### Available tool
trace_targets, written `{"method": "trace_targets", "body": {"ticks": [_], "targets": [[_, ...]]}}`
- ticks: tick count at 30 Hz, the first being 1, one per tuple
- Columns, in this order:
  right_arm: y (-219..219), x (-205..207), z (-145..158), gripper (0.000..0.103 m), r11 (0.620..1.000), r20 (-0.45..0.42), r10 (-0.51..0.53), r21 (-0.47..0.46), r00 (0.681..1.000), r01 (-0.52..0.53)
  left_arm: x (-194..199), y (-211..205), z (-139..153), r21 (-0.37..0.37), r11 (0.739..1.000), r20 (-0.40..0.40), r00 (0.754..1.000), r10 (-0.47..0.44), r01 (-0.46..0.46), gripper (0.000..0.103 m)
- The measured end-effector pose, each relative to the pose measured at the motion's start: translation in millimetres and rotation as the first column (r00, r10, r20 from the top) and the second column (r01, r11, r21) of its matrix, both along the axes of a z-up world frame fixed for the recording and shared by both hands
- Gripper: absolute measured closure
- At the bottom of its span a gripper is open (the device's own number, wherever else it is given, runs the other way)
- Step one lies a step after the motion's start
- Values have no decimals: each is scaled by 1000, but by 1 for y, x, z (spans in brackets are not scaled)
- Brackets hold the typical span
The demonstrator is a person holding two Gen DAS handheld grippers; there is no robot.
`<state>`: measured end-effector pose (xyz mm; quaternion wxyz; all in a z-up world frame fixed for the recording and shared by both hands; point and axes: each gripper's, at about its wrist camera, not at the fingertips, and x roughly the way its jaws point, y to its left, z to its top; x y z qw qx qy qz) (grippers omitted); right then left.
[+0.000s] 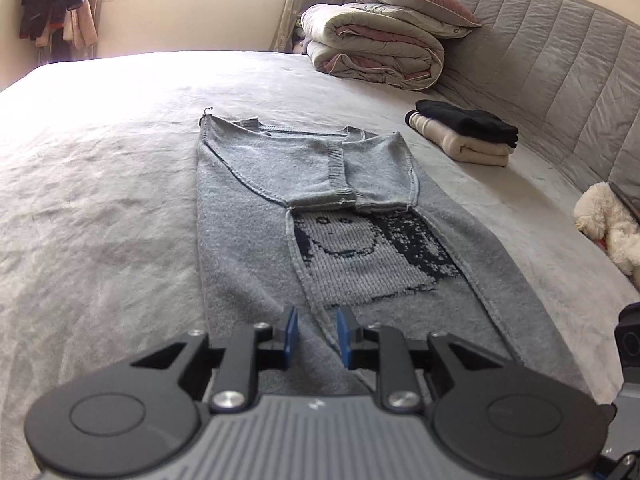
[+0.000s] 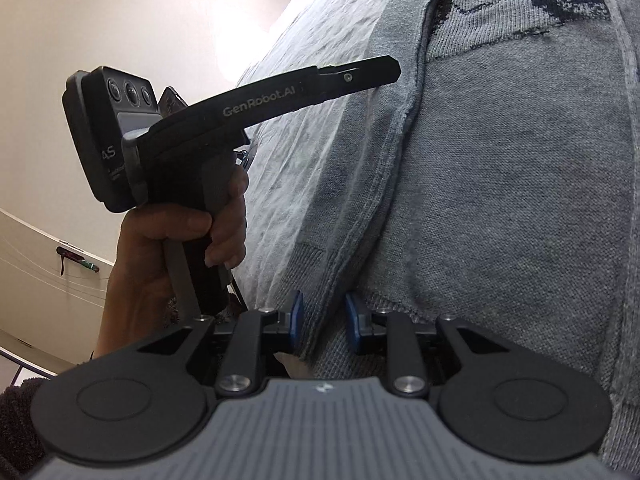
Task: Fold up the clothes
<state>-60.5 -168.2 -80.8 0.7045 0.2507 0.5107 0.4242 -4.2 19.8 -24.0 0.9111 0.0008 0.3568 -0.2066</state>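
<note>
A grey knitted sweater [image 1: 256,248] with a dark face pattern lies flat on the bed [image 1: 100,160], its sleeves folded across the chest. My left gripper [image 1: 316,322] hovers over the sweater's near part, blue pads apart, nothing held. In the right wrist view the sweater [image 2: 500,200] fills the right side. My right gripper [image 2: 324,310] stands open at the near hem, with the folded edge of the knit lying between the pads. A hand [image 2: 160,248] holds the left gripper [image 2: 388,70] above the sweater's left edge.
A rolled quilt with a pillow on top [image 1: 376,48] sits at the far end of the bed. A stack of folded clothes [image 1: 464,132] lies by the padded headboard [image 1: 560,60]. A white plush toy [image 1: 608,224] lies at the right. Clothes [image 1: 56,4] hang by the window.
</note>
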Motion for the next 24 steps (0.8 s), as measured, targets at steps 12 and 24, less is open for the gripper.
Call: {"method": "trace_targets", "body": {"ticks": [12,24], "targets": [[-3,-6,-6,96,1000,21,-9,1,1000,9,16,-24,-12,109,993,0,999,50,-50,100],[-25,-4,5,86,998,-36,6,-58,999,-8,7,0,-17,-150,988,-29,998,-52,47,89]]}}
